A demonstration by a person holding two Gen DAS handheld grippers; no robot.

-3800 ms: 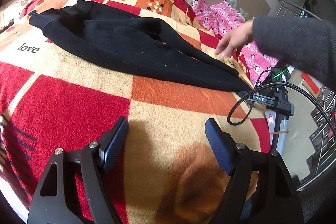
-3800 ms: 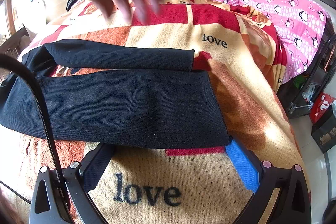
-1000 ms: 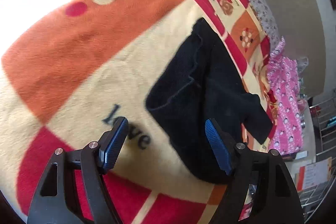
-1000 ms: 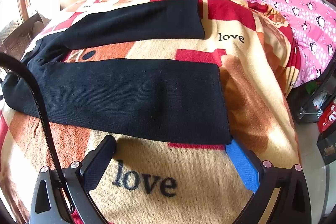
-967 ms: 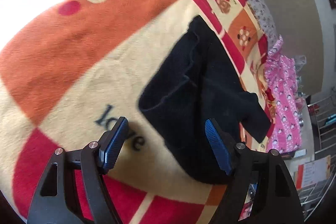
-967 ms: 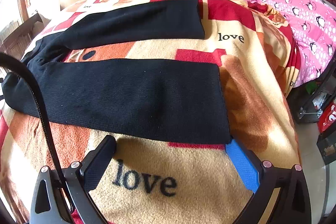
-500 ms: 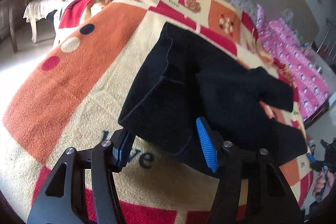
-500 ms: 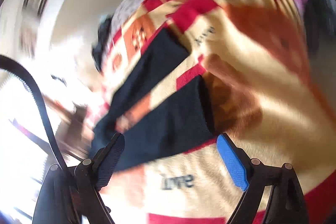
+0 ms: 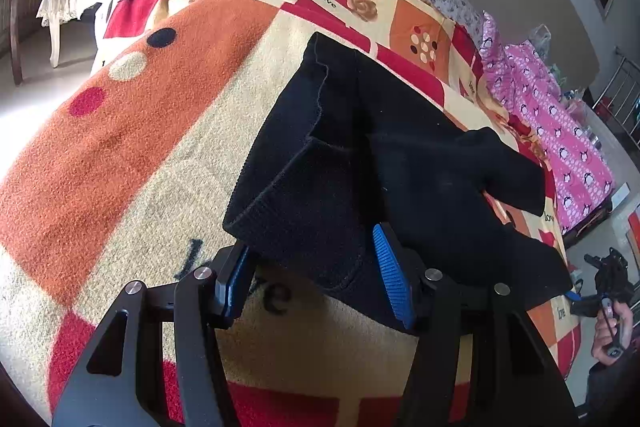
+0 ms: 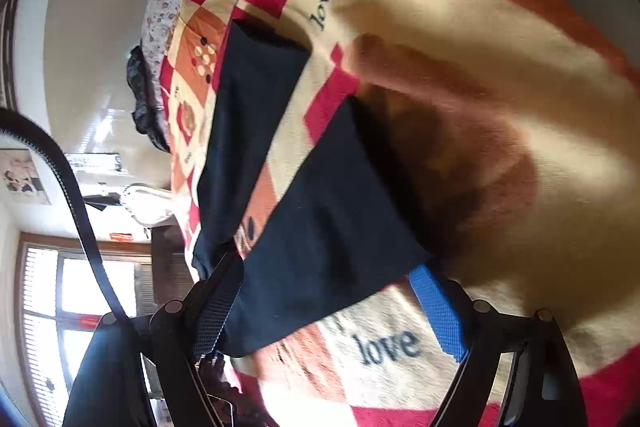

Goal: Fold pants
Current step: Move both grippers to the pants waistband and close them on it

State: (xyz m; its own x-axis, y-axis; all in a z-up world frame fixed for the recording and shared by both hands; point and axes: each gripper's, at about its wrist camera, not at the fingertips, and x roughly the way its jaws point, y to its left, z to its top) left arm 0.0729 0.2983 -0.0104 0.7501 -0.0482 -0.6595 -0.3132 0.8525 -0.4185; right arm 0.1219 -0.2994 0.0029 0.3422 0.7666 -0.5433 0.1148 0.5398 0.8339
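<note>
Already straddling the waistband corner, the left gripper (image 9: 316,277) has black knit between its blue pads, though whether they truly pinch the cloth cannot be told. Across the bed, the right gripper (image 10: 332,311), rolled sharply sideways, is closing its jaws around the hem of the near leg; its pads stand wide and do not yet press the fabric. Between them the pants (image 9: 384,163) lie spread on a patchwork blanket (image 9: 132,131) printed with "love", the two legs splayed apart and the far leg's end curled up. A pink penguin quilt (image 9: 560,131) sits beyond. The risk, by this reading, is uneven holds: if either pad catches only the top layer, or bites blanket along with hem, lifting would skew the fold.
</note>
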